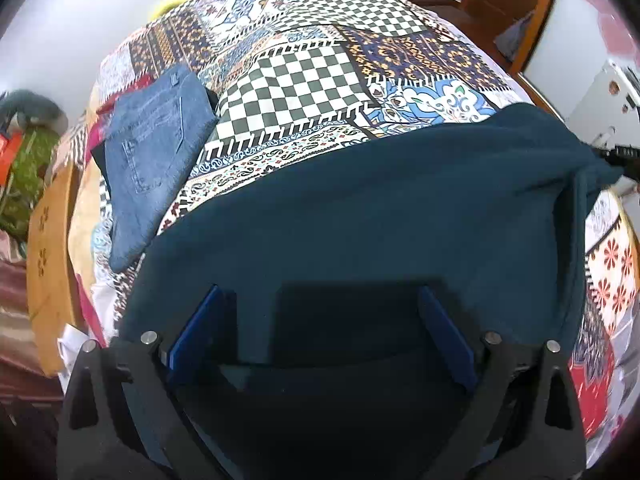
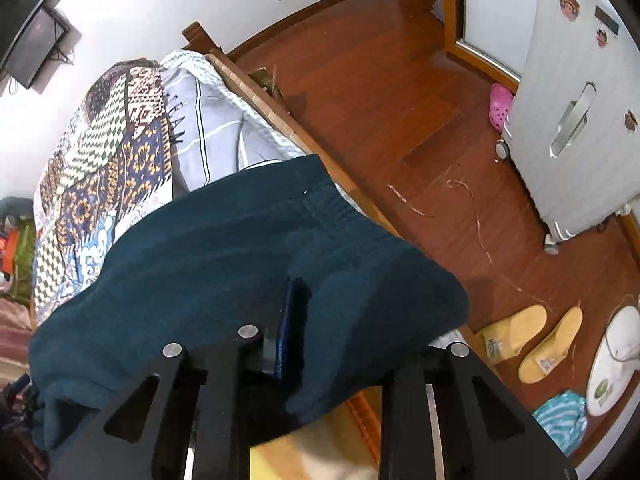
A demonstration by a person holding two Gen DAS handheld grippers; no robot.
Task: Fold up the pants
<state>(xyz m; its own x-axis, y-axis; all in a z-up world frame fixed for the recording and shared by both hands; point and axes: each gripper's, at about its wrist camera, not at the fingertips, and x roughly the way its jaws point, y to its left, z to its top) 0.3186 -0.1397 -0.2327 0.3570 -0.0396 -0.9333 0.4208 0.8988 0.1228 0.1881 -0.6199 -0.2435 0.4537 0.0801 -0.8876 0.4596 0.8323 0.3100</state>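
Dark teal pants [image 1: 360, 208] spread across near edge of bed [image 1: 304, 80], one end draped over right side rail toward wooden floor [image 2: 380, 92]. Left gripper [image 1: 322, 320] low over pants, jaws wide apart, cloth lying between them, not pinched. Right gripper [image 2: 320, 320] jaws buried in bunched teal cloth at bed edge, only one blue pad visible; clamped or not, cannot tell. Folded jeans [image 1: 152, 148] near left edge of bed.

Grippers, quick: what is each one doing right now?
Left gripper: open, fingers spread over the teal pants, gripping nothing.
Right gripper: closed on the pants' waistband end, by the bed's edge.
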